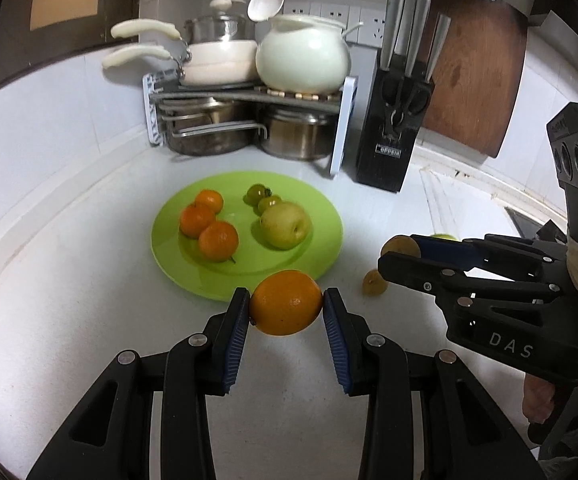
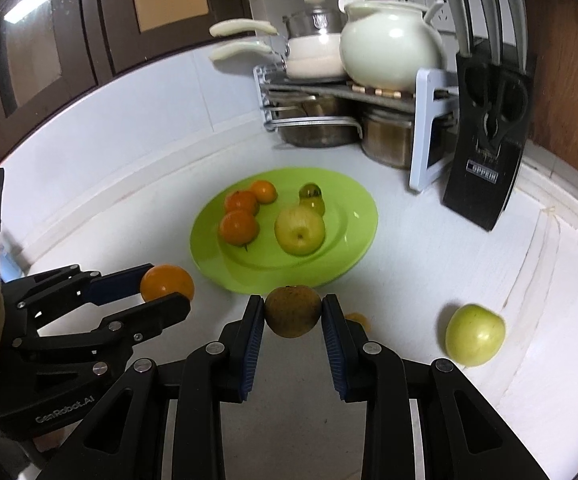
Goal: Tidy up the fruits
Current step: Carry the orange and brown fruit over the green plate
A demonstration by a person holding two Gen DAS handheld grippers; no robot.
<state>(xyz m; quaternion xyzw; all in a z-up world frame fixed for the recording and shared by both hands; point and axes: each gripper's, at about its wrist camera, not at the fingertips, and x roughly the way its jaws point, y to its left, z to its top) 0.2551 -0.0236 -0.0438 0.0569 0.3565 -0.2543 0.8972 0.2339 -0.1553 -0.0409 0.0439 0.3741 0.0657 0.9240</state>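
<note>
Orange fruit (image 1: 286, 303) clamped by the left gripper (image 1: 285, 316) and brown fruit (image 2: 293, 311) by the right gripper (image 2: 293, 316) should each clear the green plate's (image 1: 321, 200) near rim (grouped by colour, I judge).

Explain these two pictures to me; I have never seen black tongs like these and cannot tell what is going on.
No robot here: a person holds a two-finger gripper in each hand, each with a camera looking along its fingers. One picture is from the left gripper, the other from the right gripper; each also shows the other gripper from the side. The left one is shut on an orange, the right on a brown round fruit. Both fruits are held just in front of a green plate on a white kitchen counter. The plate carries three small oranges, two small green tomatoes and a yellow-green apple. Another green apple and a small yellowish fruit lie on the counter. Pots and a knife block stand behind.
</note>
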